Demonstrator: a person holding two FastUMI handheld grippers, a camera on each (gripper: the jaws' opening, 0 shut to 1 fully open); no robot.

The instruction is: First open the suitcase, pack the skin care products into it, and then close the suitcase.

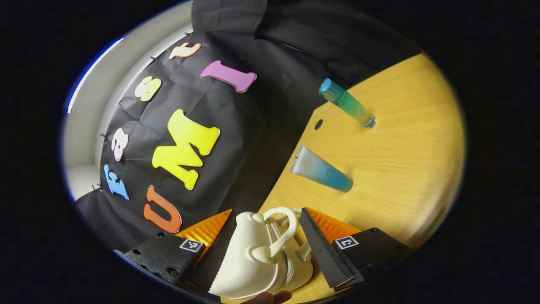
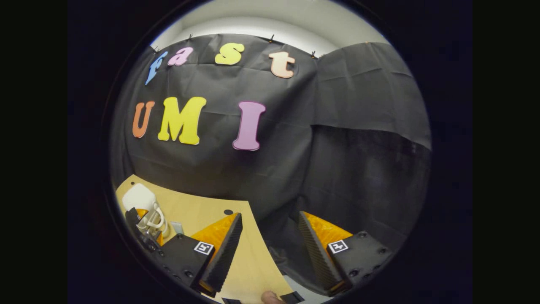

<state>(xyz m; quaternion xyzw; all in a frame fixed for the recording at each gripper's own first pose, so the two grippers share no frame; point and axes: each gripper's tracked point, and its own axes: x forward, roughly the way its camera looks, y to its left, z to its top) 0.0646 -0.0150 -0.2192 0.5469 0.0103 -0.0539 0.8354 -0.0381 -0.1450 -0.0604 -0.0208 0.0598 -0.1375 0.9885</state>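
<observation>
Right up close in the left gripper view we've got the little white suitcase [image 1: 257,257] sitting between our left gripper's [image 1: 263,230] two fingers, handle side facing us. Whether both fingers really press on it we can't tell; they flank it tightly, one on each side. It looks closed, shells together, tilted in the grip. Past it the wooden table [image 1: 400,143] has plenty of open room, running out to a curved edge against the black cloth wall [image 1: 261,139]. We count two skin care items on that bare wood: a squeeze tube [image 1: 321,169] lying flat near the table edge, and a slim blue-green bottle [image 1: 346,102] farther off, well apart from each other and from the suitcase. There's also one small dark hole [image 1: 318,124] in the tabletop near the edge. Over in the right gripper view, our right gripper [image 2: 270,236] hangs with jaws wide apart, nothing between them, straddling the table's edge, and the suitcase shows small at far left.
</observation>
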